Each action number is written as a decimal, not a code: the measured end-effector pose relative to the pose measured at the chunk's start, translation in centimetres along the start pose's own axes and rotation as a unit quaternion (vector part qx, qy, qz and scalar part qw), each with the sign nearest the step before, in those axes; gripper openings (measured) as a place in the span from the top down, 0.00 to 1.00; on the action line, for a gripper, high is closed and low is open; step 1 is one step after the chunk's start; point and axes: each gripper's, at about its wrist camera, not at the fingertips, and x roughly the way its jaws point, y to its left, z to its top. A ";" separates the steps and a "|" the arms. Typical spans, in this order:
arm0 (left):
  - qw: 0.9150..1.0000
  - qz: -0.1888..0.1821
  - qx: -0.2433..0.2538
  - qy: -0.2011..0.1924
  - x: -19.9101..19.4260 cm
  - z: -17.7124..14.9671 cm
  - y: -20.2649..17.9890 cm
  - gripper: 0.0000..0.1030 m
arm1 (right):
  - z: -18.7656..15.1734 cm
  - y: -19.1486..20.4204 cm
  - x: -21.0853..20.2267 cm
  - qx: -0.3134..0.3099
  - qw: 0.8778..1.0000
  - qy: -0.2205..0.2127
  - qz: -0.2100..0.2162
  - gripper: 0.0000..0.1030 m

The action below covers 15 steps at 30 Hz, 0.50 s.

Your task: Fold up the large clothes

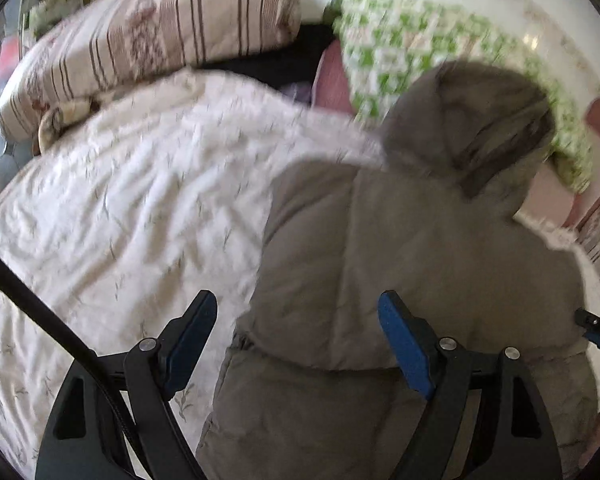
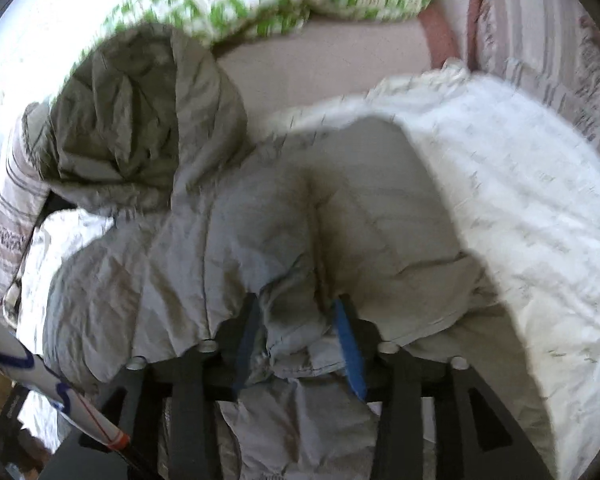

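A grey-brown hooded padded jacket (image 1: 420, 248) lies on a white quilt (image 1: 140, 208) on a bed, its hood (image 1: 472, 120) toward the far end. My left gripper (image 1: 298, 304) is open above the jacket's left edge, with nothing between its blue pads. In the right wrist view the same jacket (image 2: 260, 208) fills the middle, hood (image 2: 140, 120) at upper left. My right gripper (image 2: 298, 304) is shut on a bunched fold of the jacket's fabric (image 2: 296, 332). The right gripper's tip shows at the left wrist view's right edge (image 1: 598, 326).
A striped pillow (image 1: 160, 32) lies at the bed's far left and a green-checked blanket (image 1: 440, 48) at the far end. A striped cushion (image 2: 540, 40) sits at the right wrist view's upper right. A white pole with coloured marks (image 2: 60, 392) crosses the lower left.
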 end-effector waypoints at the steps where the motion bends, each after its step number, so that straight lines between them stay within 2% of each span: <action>1: 1.000 -0.002 0.002 -0.012 -0.5 0.2 -0.2 0.20 | 0.2 0.3 -0.9 -0.005 1.000 -0.019 -0.017 0.54; 3: 0.999 -0.003 0.012 -0.034 -1.5 0.4 -1.0 0.20 | 0.2 1.0 -2.2 -0.019 0.998 -0.052 -0.031 0.54; 5: 0.999 -0.010 0.028 -0.036 -1.4 0.2 -2.0 0.20 | 0.0 2.0 -2.6 -0.039 0.997 -0.070 -0.012 0.54; 9: 0.998 -0.003 0.063 -0.014 0.4 -0.7 -4.1 0.20 | -1.1 4.0 -0.8 -0.084 0.995 -0.053 0.015 0.54; 12: 0.996 0.012 0.083 -0.004 1.5 -1.5 -5.0 0.20 | -1.6 4.2 1.2 -0.096 0.995 -0.030 0.011 0.54; 15: 0.996 0.008 0.083 0.010 2.1 -2.0 -5.0 0.20 | -1.9 3.8 2.7 -0.099 0.995 -0.010 0.007 0.54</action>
